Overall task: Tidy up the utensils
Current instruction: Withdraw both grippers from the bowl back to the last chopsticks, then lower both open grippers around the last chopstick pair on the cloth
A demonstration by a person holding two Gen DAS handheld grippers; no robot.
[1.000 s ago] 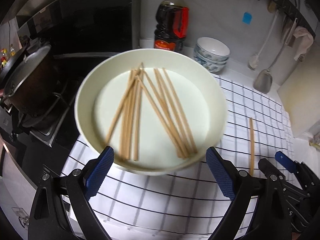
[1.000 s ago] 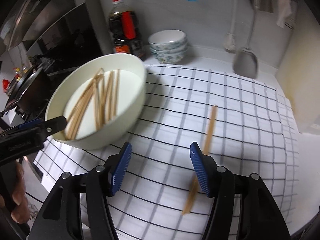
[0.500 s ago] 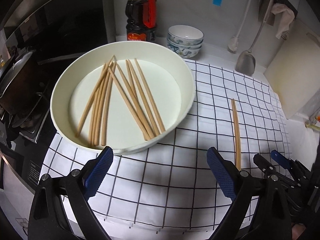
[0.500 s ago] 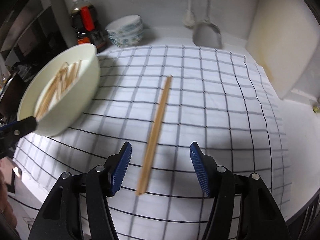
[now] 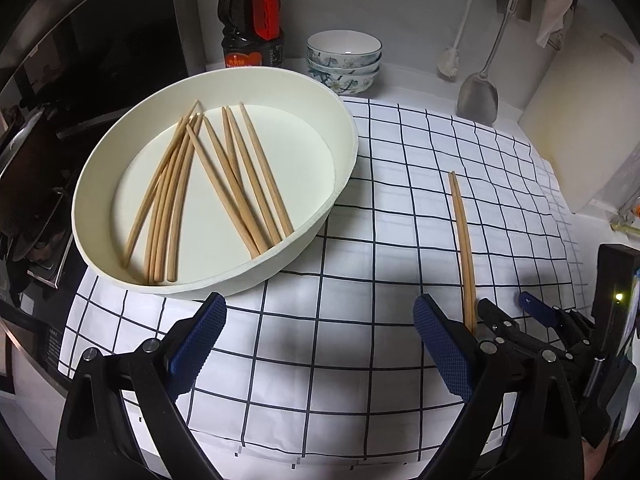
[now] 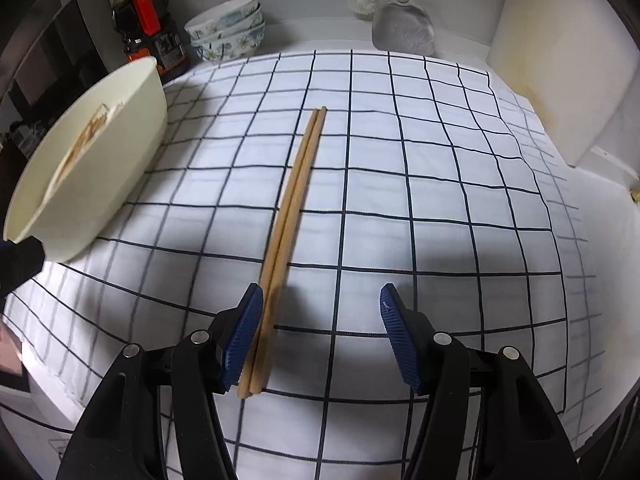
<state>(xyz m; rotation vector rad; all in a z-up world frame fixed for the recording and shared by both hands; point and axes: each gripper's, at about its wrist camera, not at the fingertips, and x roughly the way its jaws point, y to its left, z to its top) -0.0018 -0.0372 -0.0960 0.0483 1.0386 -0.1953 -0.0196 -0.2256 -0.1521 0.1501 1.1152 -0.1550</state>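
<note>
A wide white bowl stands on the checked cloth at the left and holds several wooden chopsticks. It also shows in the right wrist view. A pair of wooden chopsticks lies side by side on the cloth, also seen in the left wrist view. My right gripper is open, with the near end of the pair just inside its left finger. My left gripper is open and empty, just in front of the bowl. The right gripper shows at the left view's lower right.
A dark sauce bottle, stacked patterned bowls, a hanging metal spatula and a brush stand along the back wall. A cutting board leans at the right. A stove with a pot is at the left.
The bowl has come down onto the cloth and my left gripper has drawn back from it. My right gripper has moved in over the near end of the chopstick pair.
</note>
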